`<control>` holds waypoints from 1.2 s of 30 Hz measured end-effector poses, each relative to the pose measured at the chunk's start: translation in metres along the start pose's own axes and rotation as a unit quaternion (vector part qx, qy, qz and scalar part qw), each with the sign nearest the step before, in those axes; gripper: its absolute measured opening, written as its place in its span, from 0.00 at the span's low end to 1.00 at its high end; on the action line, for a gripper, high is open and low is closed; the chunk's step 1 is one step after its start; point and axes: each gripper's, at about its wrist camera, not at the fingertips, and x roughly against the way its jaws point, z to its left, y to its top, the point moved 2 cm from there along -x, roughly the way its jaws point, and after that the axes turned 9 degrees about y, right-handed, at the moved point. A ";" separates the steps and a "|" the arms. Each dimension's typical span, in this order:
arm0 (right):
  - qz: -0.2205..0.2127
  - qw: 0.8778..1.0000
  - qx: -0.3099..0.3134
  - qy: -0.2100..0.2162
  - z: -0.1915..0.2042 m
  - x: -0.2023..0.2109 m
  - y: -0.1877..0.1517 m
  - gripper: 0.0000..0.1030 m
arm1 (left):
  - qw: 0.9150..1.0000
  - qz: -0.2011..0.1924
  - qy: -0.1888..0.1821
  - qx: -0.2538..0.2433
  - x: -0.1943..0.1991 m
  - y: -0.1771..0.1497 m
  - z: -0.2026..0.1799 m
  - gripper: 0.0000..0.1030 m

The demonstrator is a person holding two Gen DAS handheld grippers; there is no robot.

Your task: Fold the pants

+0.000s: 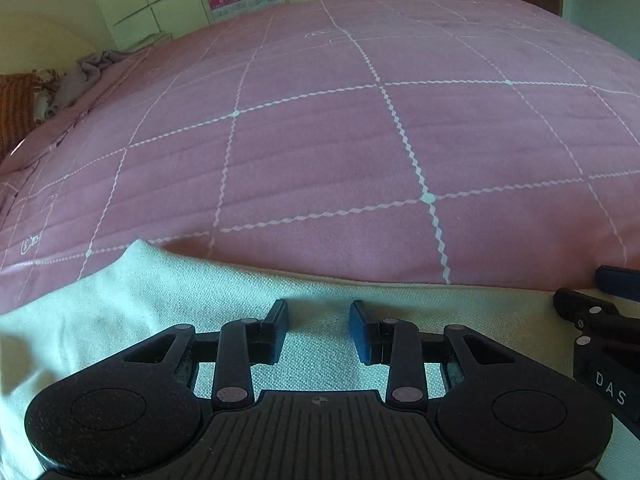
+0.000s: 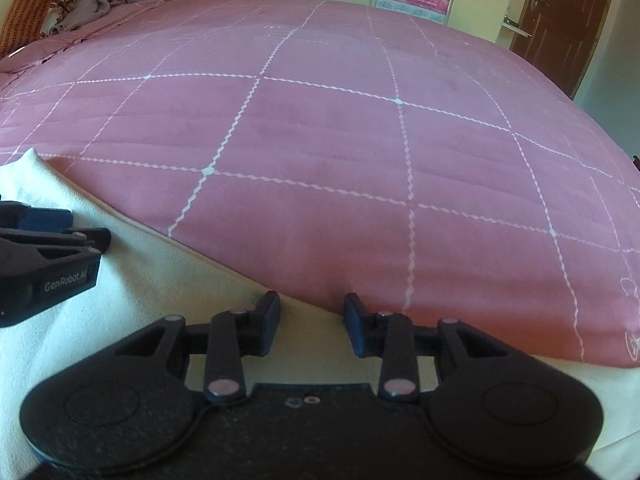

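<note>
Left wrist view: left gripper (image 1: 318,330) hovered, jaws apart, over pale cream woven pants (image 1: 140,300) lying on pink quilted bedspread (image 1: 360,140). Right gripper (image 2: 311,322), released too, at the pants' far edge.

Both grippers are low and pretty much level, pointing forward, side by side and close together. Left gripper (image 1: 319,330) has its jaws spread apart with a clear gap between the blue pads (image 1: 359,334), nothing pinched in there. Right gripper (image 2: 312,324) is the same deal, jaws wide, nothing between them. From the left wrist view the right one pokes in at the right edge; from the right wrist view the left one sits at the left edge, slightly ahead.
</note>
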 end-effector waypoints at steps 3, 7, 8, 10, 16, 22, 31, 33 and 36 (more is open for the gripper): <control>0.010 1.000 -0.015 0.001 -0.003 0.001 0.003 0.34 | 1.000 -0.006 -0.003 -0.008 0.008 -0.007 0.002 0.33; -0.022 0.999 -0.021 0.018 -0.002 0.032 -0.006 0.34 | 0.999 -0.010 -0.036 0.003 0.037 -0.040 0.020 0.33; -0.034 0.999 -0.022 0.033 0.000 0.042 -0.012 0.34 | 0.999 -0.015 -0.038 0.003 0.045 -0.053 0.025 0.33; -0.045 0.998 -0.008 0.052 0.011 0.061 -0.031 0.34 | 0.999 -0.021 -0.038 0.002 0.057 -0.079 0.033 0.33; -0.046 0.997 0.035 0.052 0.033 0.078 -0.096 0.35 | 0.999 -0.027 -0.033 0.020 0.087 -0.137 0.053 0.38; -0.050 0.998 -0.011 0.048 0.011 0.113 -0.105 0.36 | 0.997 -0.001 -0.055 0.057 0.109 -0.129 0.051 0.38; -0.049 0.990 -0.127 -0.035 -0.098 0.154 -0.145 0.37 | 0.990 -0.003 -0.144 0.003 0.146 -0.103 -0.058 0.38; -0.051 0.986 -0.155 -0.043 -0.120 0.163 -0.155 0.37 | 0.988 0.014 -0.155 0.000 0.147 -0.102 -0.079 0.38; -0.052 0.978 -0.193 -0.052 -0.145 0.173 -0.169 0.38 | 0.990 0.020 -0.139 -0.010 0.149 -0.108 -0.100 0.39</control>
